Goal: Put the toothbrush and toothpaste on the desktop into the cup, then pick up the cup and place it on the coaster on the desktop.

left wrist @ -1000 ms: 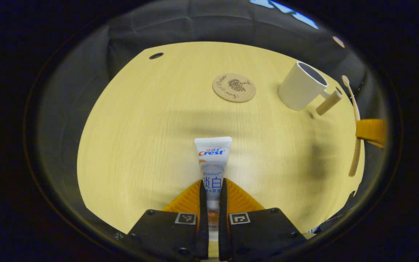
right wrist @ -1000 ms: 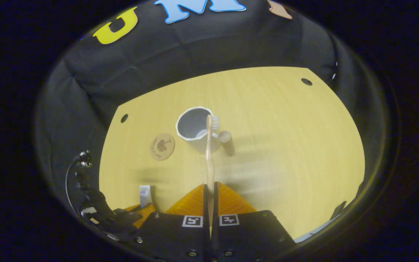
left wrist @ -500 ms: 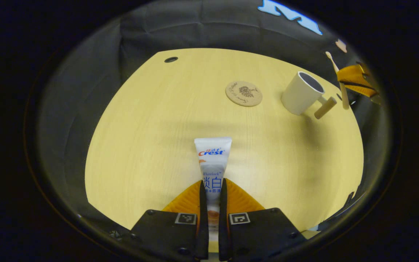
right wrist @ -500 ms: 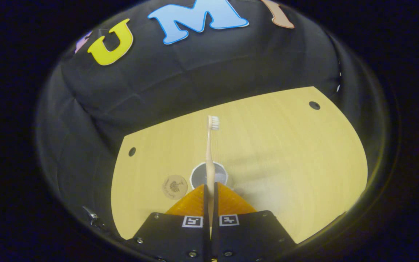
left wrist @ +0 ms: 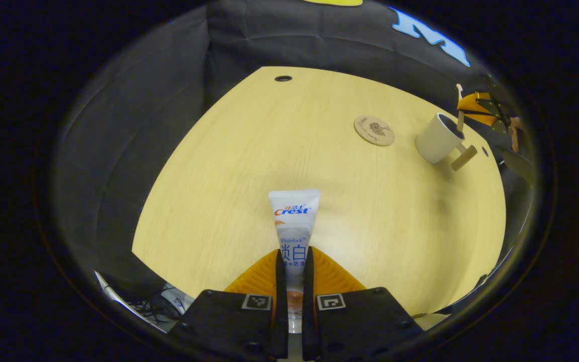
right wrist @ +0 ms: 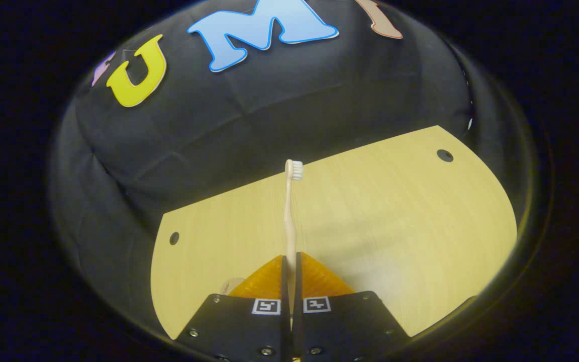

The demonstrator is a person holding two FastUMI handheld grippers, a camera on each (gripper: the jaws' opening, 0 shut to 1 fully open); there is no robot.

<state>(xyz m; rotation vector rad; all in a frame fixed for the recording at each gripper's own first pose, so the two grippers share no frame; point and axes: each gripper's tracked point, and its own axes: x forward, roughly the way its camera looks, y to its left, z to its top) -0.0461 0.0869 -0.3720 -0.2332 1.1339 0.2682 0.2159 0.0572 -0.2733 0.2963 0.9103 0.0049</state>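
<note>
pale wooden desktop (left wrist: 249,166) in the left gripper view: the left gripper (left wrist: 293,274) clamps a white toothpaste tube (left wrist: 293,221); far right, a round cork coaster (left wrist: 374,130) beside a white cup (left wrist: 438,145), the right gripper (left wrist: 480,103) above it. right gripper view: the right gripper (right wrist: 289,264) pinches a beige toothbrush (right wrist: 289,211), bristles up.

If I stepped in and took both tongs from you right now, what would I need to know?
Left tongs: shut on the toothpaste, held above the desk.
Right tongs: shut on the toothbrush, at the cup; its handle end seems to dip into the cup's mouth.
Coaster: bare, left of the cup.
Done: both items picked up.
Left: release the toothbrush in the cup, add the toothpaste, move the cup onto the coaster.
</note>
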